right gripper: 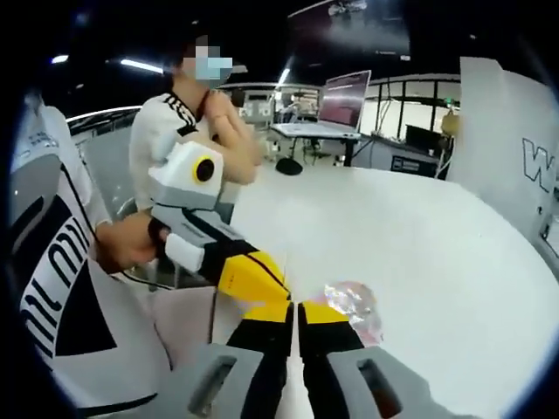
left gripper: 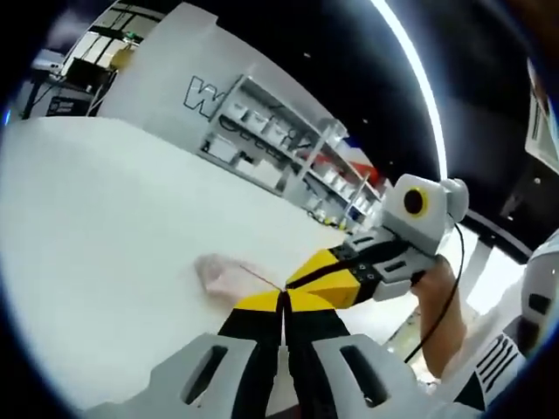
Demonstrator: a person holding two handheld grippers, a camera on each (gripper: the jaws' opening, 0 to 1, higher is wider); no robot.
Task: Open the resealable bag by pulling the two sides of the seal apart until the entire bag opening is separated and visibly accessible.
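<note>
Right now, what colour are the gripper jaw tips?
Yellow over black, clearest on the left gripper in the left gripper view.

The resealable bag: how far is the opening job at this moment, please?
Done: both claws have reached the resealable bag over the white table; the left claw and right claw appear shut, tips close together at its near edge. In hand: they seem to pinch the seal, though the contact is hard to see. Left: the pull apart; no separated opening is visible, and the bag looks crumpled and closed.

clear glossy crinkled plastic bag (right gripper: 354,307), matt smooth white table (left gripper: 105,227), grippers w/ matt plastic shells
</note>
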